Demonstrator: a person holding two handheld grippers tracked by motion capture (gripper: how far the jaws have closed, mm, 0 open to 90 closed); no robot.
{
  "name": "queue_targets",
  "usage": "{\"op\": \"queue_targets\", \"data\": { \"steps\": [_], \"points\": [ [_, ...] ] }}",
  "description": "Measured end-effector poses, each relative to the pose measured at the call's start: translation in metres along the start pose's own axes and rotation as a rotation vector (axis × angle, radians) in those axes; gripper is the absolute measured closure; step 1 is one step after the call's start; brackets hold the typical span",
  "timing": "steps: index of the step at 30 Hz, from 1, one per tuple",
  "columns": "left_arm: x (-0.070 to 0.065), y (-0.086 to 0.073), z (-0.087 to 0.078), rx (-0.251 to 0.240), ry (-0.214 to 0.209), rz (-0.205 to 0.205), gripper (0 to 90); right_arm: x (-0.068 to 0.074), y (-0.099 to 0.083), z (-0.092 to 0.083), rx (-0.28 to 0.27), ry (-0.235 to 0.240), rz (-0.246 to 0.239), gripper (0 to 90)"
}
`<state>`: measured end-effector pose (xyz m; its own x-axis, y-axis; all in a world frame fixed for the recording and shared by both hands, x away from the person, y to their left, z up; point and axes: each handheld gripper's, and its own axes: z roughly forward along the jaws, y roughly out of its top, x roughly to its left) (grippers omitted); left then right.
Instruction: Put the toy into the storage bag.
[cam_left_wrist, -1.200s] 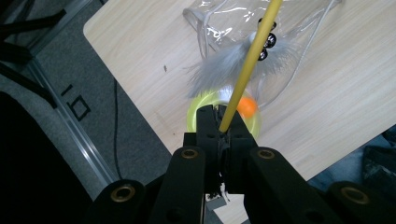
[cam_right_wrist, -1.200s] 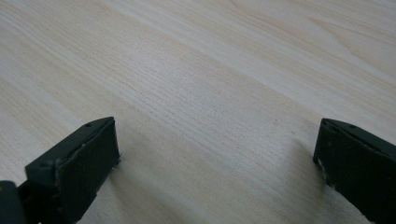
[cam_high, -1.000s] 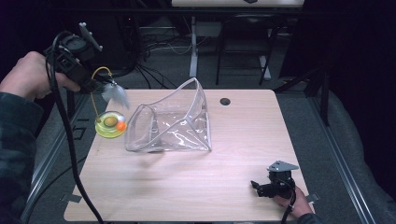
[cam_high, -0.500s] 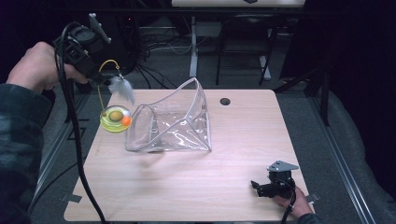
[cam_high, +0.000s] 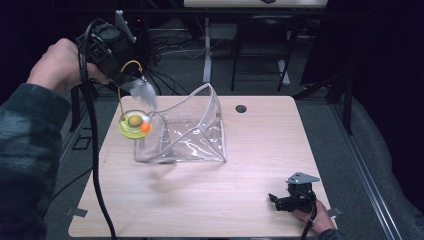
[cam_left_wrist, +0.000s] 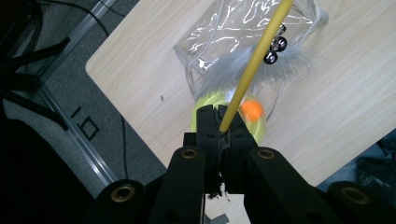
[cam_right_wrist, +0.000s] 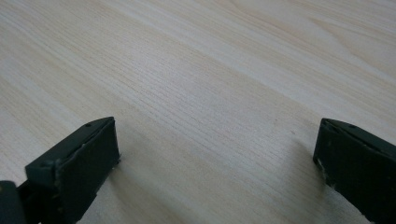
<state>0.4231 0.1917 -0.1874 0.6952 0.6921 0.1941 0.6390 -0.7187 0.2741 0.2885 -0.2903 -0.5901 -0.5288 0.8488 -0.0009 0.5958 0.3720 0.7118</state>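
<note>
My left gripper (cam_high: 125, 79) is held above the table's far left corner, shut on the thin yellow rod (cam_left_wrist: 254, 65) of a toy. From the rod hang a grey feather (cam_high: 142, 93), small bells (cam_left_wrist: 275, 46) and a yellow-green disc (cam_high: 131, 125) with an orange ball (cam_high: 145, 127). The disc hangs at the left edge of a clear plastic pouch (cam_high: 190, 132) that stands open on the wooden table (cam_high: 260, 150). My right gripper (cam_high: 280, 202) rests on the table at the front right, its jaws wide apart (cam_right_wrist: 215, 158) with only bare wood between them.
A small black round hole (cam_high: 241, 108) sits in the tabletop behind the pouch. The left gripper's black cable (cam_high: 95, 165) hangs down past the table's left edge. Desk legs and cables stand on the floor beyond the far edge.
My left hand has moved right and slightly up, carrying the toy; the disc now hangs against the pouch's left edge. The right gripper has stayed put.
</note>
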Motion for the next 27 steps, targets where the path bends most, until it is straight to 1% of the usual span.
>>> {"op": "queue_targets", "data": {
  "steps": [5,7,9,12,16,27],
  "points": [
    [-0.002,0.007,0.005,-0.001,-0.012,0.009,88.0,0.000,0.000,0.000,0.000,-0.002,0.001,0.0],
    [-0.003,0.012,0.010,-0.003,-0.017,0.013,88.0,0.000,0.000,0.000,0.000,-0.002,0.001,0.0],
    [-0.004,0.013,0.011,-0.003,-0.019,0.014,88.0,0.000,0.000,0.000,0.000,-0.002,0.001,0.0],
    [-0.006,0.018,0.017,0.004,-0.022,0.024,88.0,0.000,0.000,0.000,0.000,-0.001,0.001,0.0],
    [-0.007,0.023,0.024,-0.001,-0.026,0.022,88.0,0.000,0.000,0.000,-0.001,-0.002,0.001,0.0],
    [-0.011,0.038,0.049,0.008,-0.061,0.031,88.0,0.000,0.000,0.000,0.000,-0.002,0.001,0.0]
  ]
}}
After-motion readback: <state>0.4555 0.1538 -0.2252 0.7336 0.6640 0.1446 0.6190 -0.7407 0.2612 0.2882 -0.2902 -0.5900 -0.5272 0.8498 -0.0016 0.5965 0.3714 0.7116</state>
